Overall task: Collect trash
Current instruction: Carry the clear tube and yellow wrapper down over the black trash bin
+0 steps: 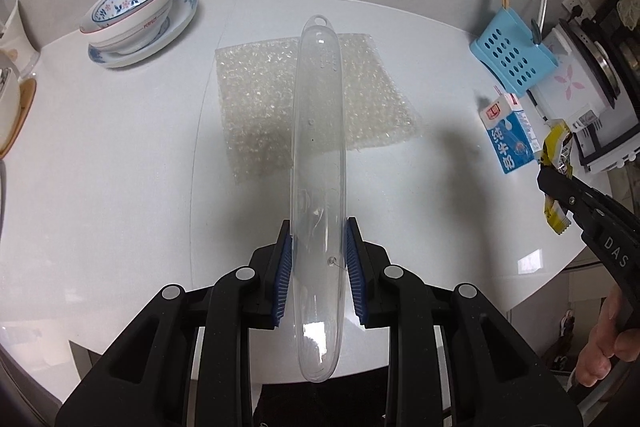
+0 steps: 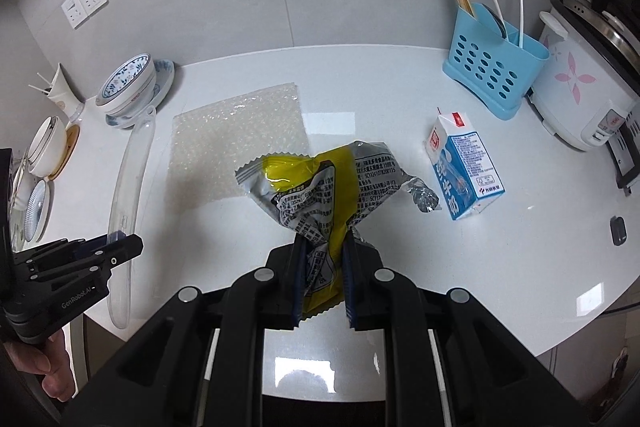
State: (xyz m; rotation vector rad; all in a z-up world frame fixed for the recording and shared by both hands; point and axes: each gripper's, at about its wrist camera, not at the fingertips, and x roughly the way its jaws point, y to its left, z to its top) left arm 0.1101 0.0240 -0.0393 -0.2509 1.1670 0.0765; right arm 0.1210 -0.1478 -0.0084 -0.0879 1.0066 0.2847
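Note:
My left gripper [image 1: 319, 231] is shut on a long clear plastic case [image 1: 318, 131] and holds it above the white table, pointing away over a sheet of bubble wrap [image 1: 260, 99]. My right gripper [image 2: 324, 239] is shut on a crumpled yellow and silver snack wrapper [image 2: 320, 187] held above the table. The wrapper [image 1: 554, 151] and right gripper [image 1: 554, 173] show at the right edge of the left wrist view. The clear case [image 2: 134, 163] and left gripper [image 2: 120, 239] show at the left of the right wrist view. A blue and white milk carton [image 2: 464, 167] lies on the table right of the wrapper; it also shows in the left wrist view [image 1: 510, 135].
A floral bowl on a saucer [image 1: 136, 15] stands at the back left. A blue cutlery holder [image 2: 492, 71] with chopsticks and a white rice cooker [image 2: 580, 95] stand at the back right. Cups and dishes [image 2: 44, 151] sit at the far left. The bubble wrap [image 2: 236, 139] lies mid-table.

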